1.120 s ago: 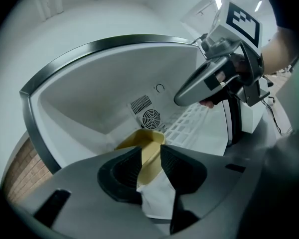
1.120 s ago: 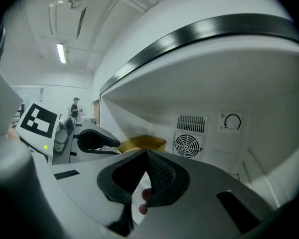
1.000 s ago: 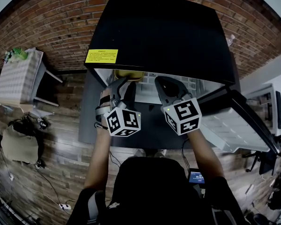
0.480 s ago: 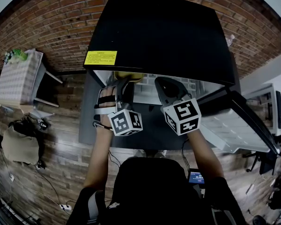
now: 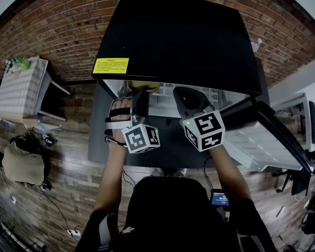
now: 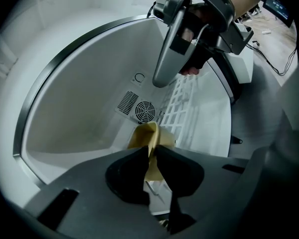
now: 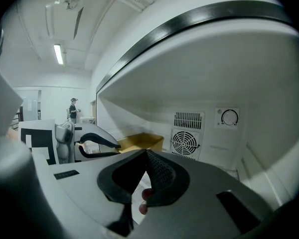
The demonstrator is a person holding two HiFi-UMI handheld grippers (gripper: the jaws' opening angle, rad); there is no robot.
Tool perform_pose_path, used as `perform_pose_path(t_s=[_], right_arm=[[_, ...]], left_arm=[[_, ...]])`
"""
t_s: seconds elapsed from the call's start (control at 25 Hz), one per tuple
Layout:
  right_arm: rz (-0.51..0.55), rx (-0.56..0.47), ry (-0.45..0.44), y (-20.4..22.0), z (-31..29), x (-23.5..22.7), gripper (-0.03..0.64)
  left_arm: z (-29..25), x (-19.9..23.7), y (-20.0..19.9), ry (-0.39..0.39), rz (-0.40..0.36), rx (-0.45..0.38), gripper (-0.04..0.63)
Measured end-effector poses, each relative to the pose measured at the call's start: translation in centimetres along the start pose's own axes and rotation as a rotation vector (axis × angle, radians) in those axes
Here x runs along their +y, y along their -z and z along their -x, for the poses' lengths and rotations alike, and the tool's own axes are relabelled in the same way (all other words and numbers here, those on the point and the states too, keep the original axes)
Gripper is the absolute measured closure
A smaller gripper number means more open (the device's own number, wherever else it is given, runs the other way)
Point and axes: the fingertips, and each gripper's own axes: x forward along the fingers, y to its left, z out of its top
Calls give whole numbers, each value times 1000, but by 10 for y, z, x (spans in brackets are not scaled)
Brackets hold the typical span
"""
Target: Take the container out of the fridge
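Head view: since 1 s ago the left tool [image 5: 138, 91] has rolled at the fridge [image 5: 178, 35] mouth, its jaws closing; right tool [image 5: 181, 94] unmoved.

Left gripper view: jaws pinch 1 wall of the yellow container [image 6: 148, 135], still inside, before the fan grille [image 6: 145, 111].

Right gripper view: jaws together, empty.

Risk: a thin 1-wall pinch may let the container tilt or slip when drawn out.

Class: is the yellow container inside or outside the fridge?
Inside: the yellow container sits within the fridge, before its rear fan vent.
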Motion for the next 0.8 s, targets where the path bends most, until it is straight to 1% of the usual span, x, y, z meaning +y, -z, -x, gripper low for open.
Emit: perform_pose_path(t_s=[0.12, 0.4, 0.8], right_arm=[[0, -1, 0, 0, 1, 0, 577], [3, -7, -1, -1, 7, -2, 577], [7, -15, -14, 0, 21, -2, 577]], left_arm=[[5, 3, -5, 1, 14, 1, 543], [9, 3, -13, -3, -1, -1, 554], [20, -3, -22, -2, -30, 18, 558]])
